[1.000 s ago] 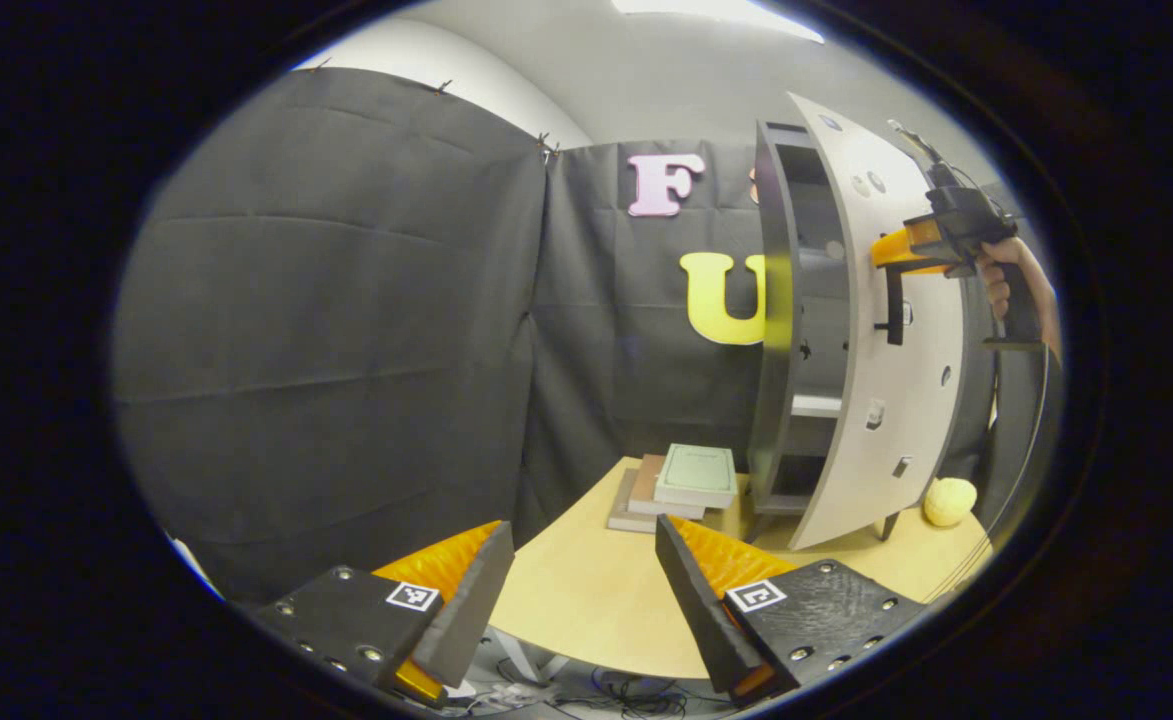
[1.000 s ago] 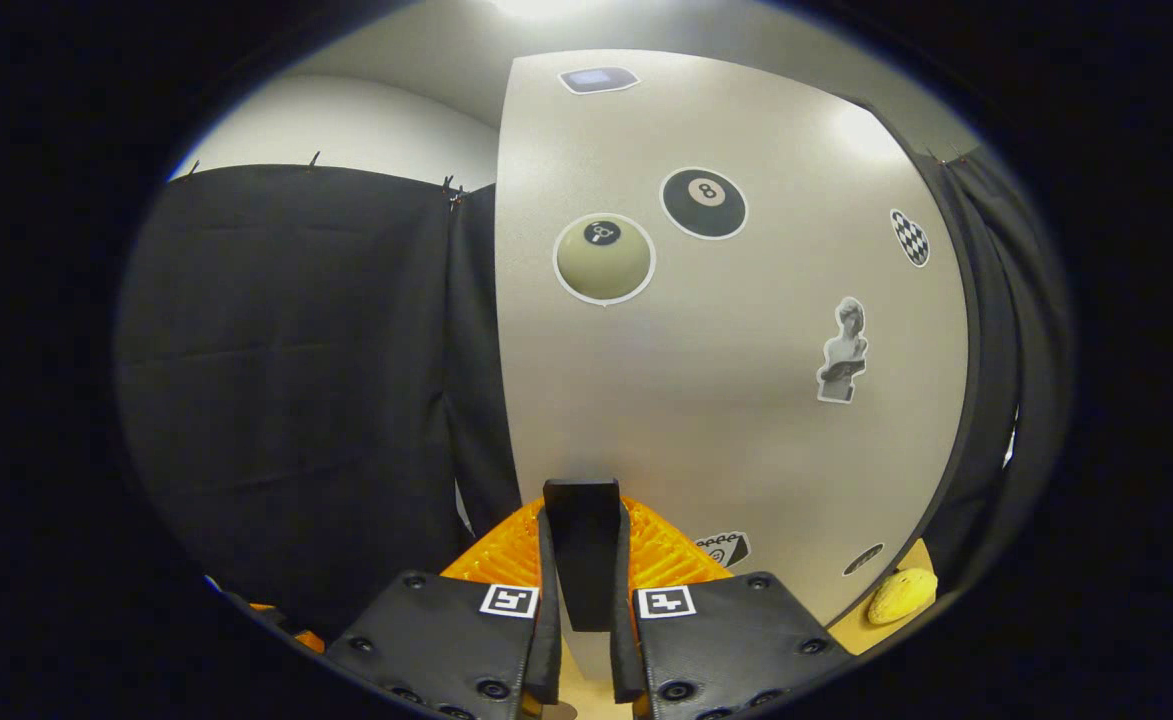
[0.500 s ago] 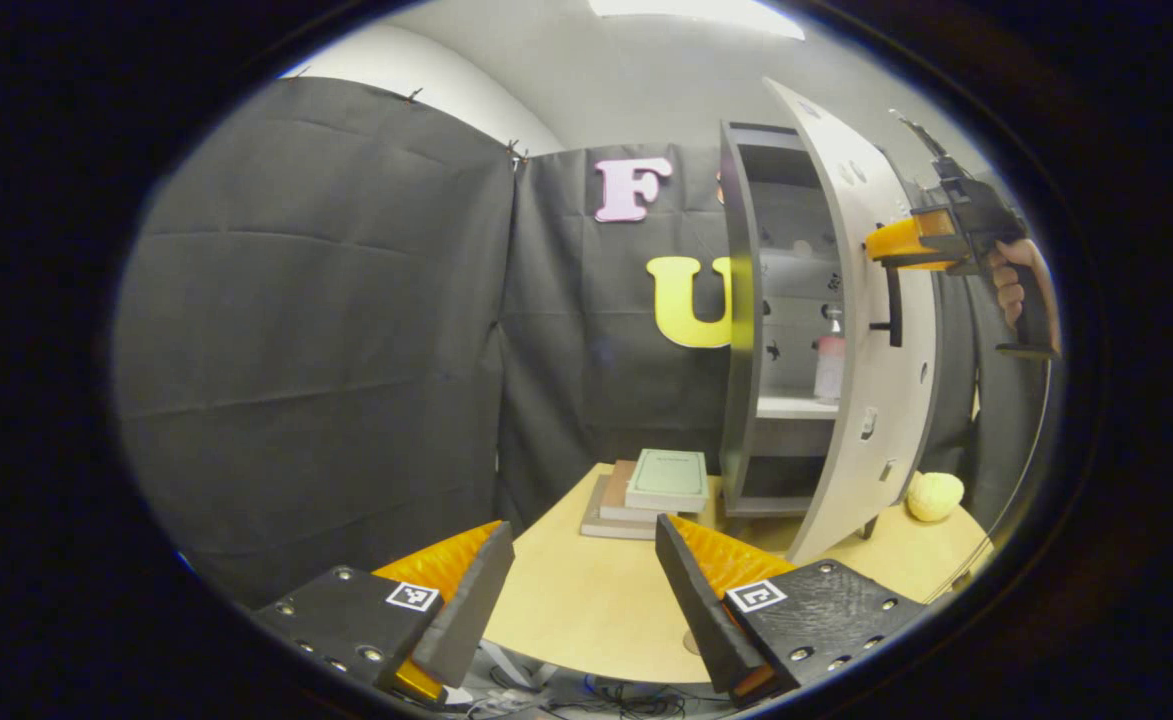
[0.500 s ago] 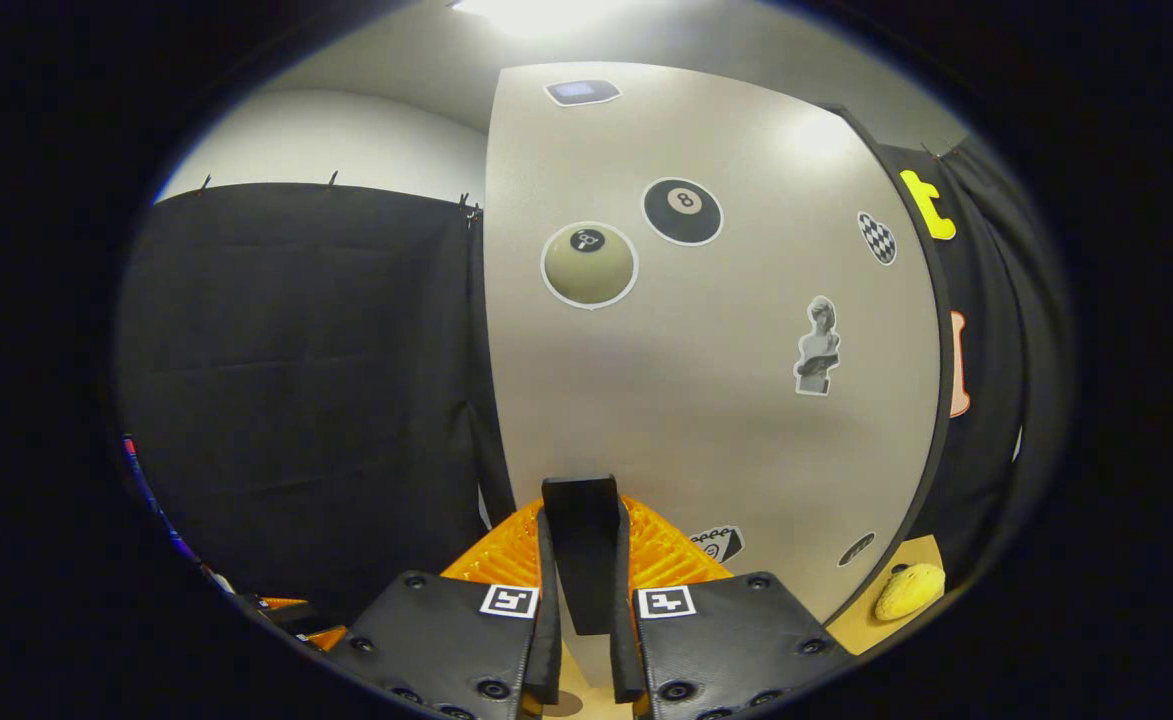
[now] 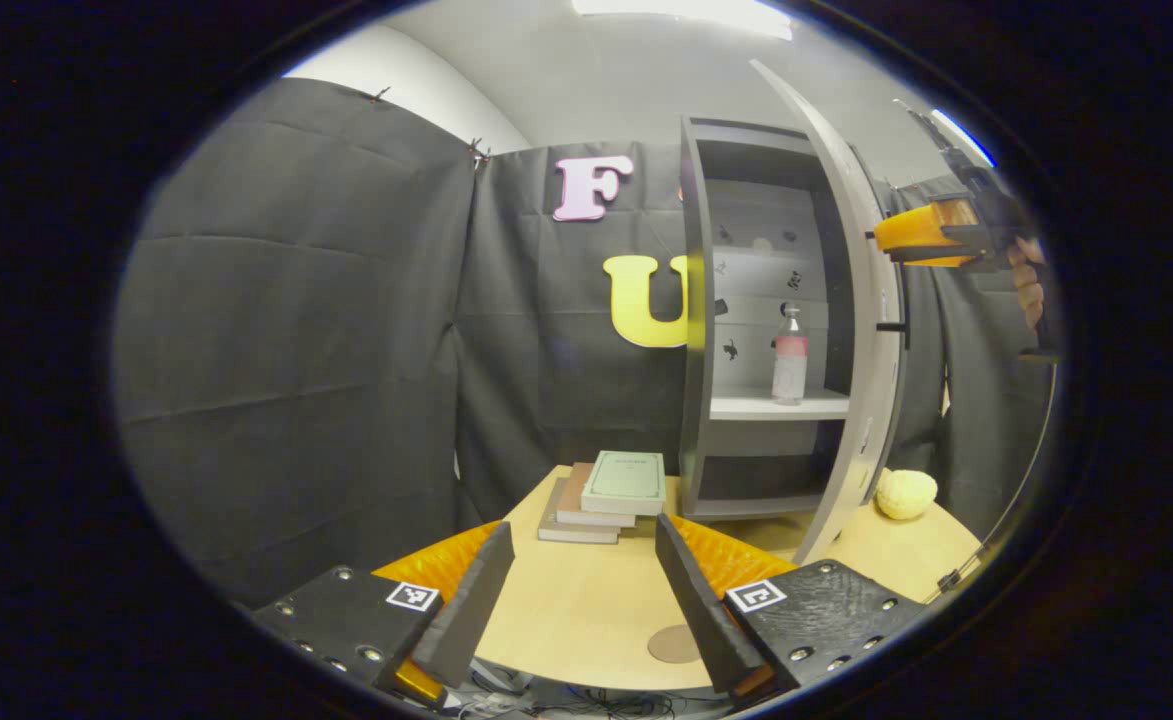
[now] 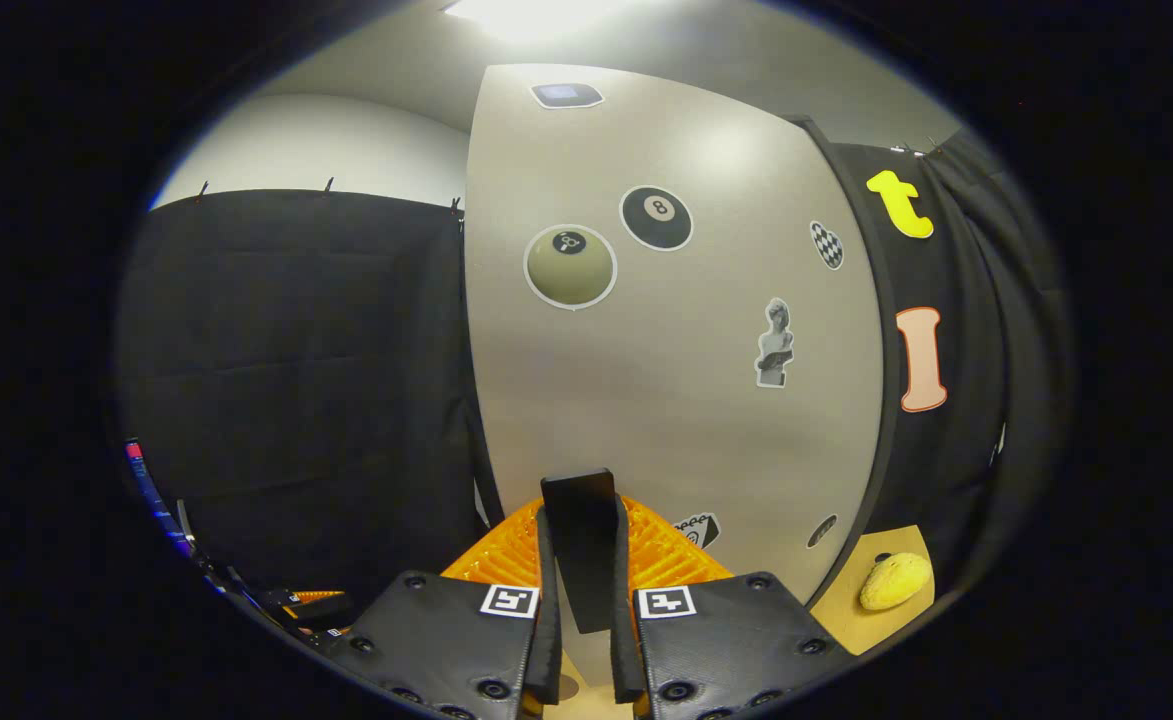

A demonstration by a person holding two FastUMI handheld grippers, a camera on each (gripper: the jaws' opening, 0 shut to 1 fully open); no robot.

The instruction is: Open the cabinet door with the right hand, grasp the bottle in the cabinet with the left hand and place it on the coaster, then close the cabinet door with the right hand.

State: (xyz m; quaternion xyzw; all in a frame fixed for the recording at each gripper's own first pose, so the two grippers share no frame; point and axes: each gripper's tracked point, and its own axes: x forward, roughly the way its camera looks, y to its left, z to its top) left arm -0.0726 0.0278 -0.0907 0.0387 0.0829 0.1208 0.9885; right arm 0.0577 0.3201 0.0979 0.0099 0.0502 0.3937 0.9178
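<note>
In the left gripper view a grey cabinet (image 5: 698,300) stands at the back of the table with its door (image 5: 871,330) swung wide. A clear bottle (image 5: 789,356) with a pink label stands upright on the middle shelf. A round brown coaster (image 5: 673,643) lies on the table near my left gripper (image 5: 586,600), which is open and holds nothing, well short of the cabinet. My right gripper (image 6: 582,560) is shut on the dark door handle (image 6: 580,540); the door face (image 6: 666,380) carries stickers. That gripper (image 5: 921,238) and the hand holding it also appear at the door's outer side.
A stack of books (image 5: 601,495) lies on the wooden table (image 5: 566,610) left of the cabinet. A yellow lumpy ball (image 5: 904,493) sits right of the door's foot, seen too as the yellow ball (image 6: 894,582). Black cloth walls surround the table.
The door has swung further open with my right gripper on its handle, baring the shelf and the bottle. The left gripper view has shifted so the coaster now appears.
</note>
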